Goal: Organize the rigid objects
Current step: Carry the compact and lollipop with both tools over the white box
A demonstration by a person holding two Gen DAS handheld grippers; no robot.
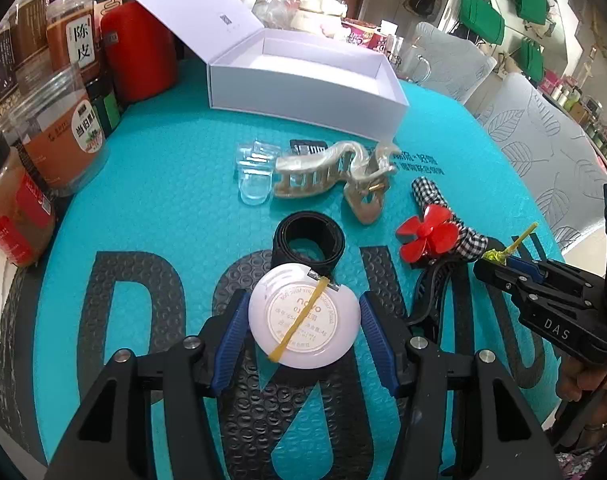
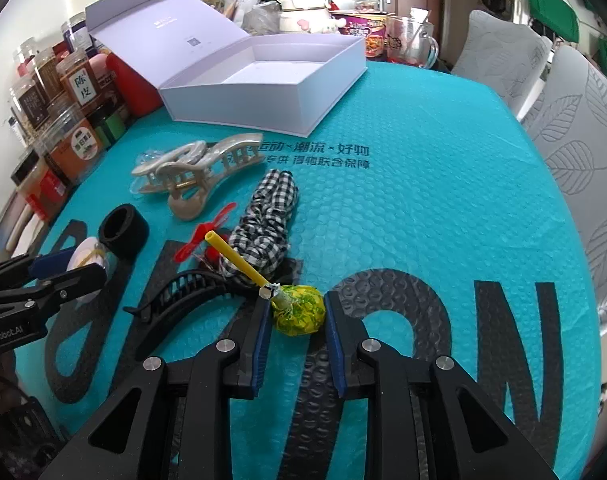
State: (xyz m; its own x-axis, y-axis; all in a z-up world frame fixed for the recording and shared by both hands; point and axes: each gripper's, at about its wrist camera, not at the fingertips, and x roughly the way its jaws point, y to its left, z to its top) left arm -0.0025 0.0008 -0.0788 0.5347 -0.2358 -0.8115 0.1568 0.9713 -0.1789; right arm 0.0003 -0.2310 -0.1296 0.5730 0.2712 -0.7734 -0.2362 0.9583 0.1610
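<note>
Your left gripper (image 1: pixel 303 322) sits low over the teal bubble-textured mat (image 1: pixel 163 208) covering the tabletop, its jaws spread wide around the round white plastic compact with a yellow rubber band across it (image 1: pixel 304 316). The blue pads (image 1: pixel 233 338) stand just beside the compact's rim on either side; contact cannot be confirmed, and the compact appears to rest on the mat.

Just beyond the left jaws lies a black fabric ring band (image 1: pixel 309 240), touching the compact's far edge. Further ahead are a clear plastic clip (image 1: pixel 255 176) and a cream pearlescent claw hair clip (image 1: pixel 335 176). Ahead and to the right of the jaws are a red plastic propeller (image 1: pixel 427 236) and a black-and-white gingham scrunchie (image 1: pixel 435 200).

Your right gripper (image 2: pixel 297 316) has its jaws partly open, bracketing the head of the yellow-green wrapped lollipop with a yellow stick (image 2: pixel 299 310). The left pad (image 2: pixel 263 326) is at the wrapper's edge; the right pad stands slightly off it. The stick points away from the jaws toward the upper left, over the scrunchie. A black curved plastic hair clip (image 2: pixel 187 292) lies immediately left of these jaws.

The open white cardboard box with hinged lid (image 2: pixel 263 92) stands well ahead of both grippers at the mat's far side, its tray showing nothing inside. A row of clear jars with brown contents (image 1: pixel 59 136) and a red cylindrical canister (image 1: pixel 139 52) stand far left of the left jaws.
</note>
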